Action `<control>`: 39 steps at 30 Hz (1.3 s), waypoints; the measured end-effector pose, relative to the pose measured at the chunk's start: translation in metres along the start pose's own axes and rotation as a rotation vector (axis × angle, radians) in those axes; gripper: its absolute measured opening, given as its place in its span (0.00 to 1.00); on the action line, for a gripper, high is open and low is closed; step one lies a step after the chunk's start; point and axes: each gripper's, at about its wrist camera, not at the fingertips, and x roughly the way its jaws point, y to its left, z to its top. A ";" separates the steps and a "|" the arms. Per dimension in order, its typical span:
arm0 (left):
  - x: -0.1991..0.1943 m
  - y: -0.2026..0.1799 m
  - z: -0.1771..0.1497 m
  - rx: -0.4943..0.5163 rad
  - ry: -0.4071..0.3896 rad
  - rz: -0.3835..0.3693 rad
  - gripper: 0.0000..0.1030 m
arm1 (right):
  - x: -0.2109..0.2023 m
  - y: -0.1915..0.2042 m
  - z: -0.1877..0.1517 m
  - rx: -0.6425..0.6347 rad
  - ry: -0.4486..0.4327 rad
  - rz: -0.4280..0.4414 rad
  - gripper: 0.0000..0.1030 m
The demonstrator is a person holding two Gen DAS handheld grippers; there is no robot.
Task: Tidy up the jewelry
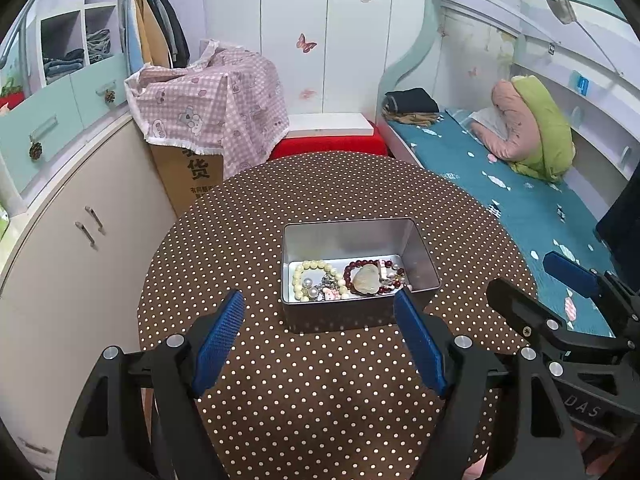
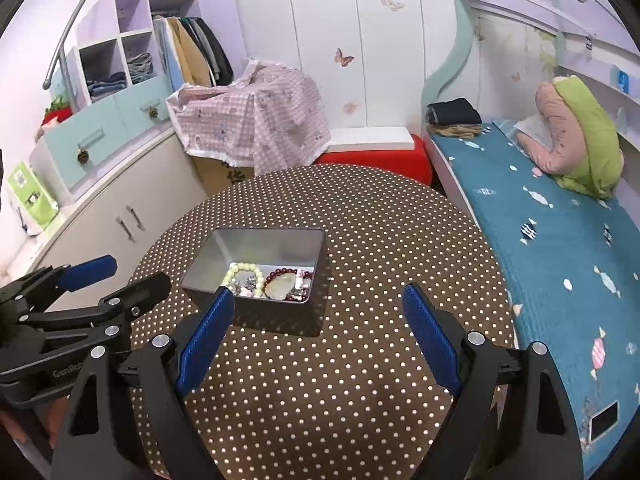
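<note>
An open metal tin [image 1: 296, 236] [image 2: 208, 246] stands on the round brown polka-dot table [image 1: 320, 380] [image 2: 380, 240]. Inside lie a cream bead bracelet [image 1: 298, 278] [image 2: 236, 269], a dark red bead bracelet [image 1: 350, 268] [image 2: 276, 273], a pale stone pendant [image 1: 366, 279] [image 2: 279, 289] and small pearl pieces [image 1: 310, 286]. My left gripper [image 1: 320, 304] is open and empty, just in front of the tin. My right gripper [image 2: 320, 300] is open and empty, in front and to the right of the tin. Each gripper shows in the other's view, the right [image 1: 532, 280] and the left [image 2: 128, 276].
A bed with a blue cover [image 1: 500, 184] [image 2: 560, 240] runs along the right of the table. A white cabinet [image 1: 80, 240] [image 2: 120, 208] stands at the left. A cardboard box under a pink checked cloth [image 1: 212, 100] [image 2: 256, 120] and a red stool [image 1: 328, 144] [image 2: 376, 156] stand behind.
</note>
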 end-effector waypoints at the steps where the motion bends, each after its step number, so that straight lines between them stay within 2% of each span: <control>1: 0.001 0.000 0.000 0.001 0.003 0.000 0.72 | 0.000 0.000 0.000 0.002 0.000 -0.001 0.81; 39: 0.009 0.012 -0.003 -0.035 0.034 -0.001 0.72 | 0.016 0.006 0.002 -0.008 0.038 -0.004 0.81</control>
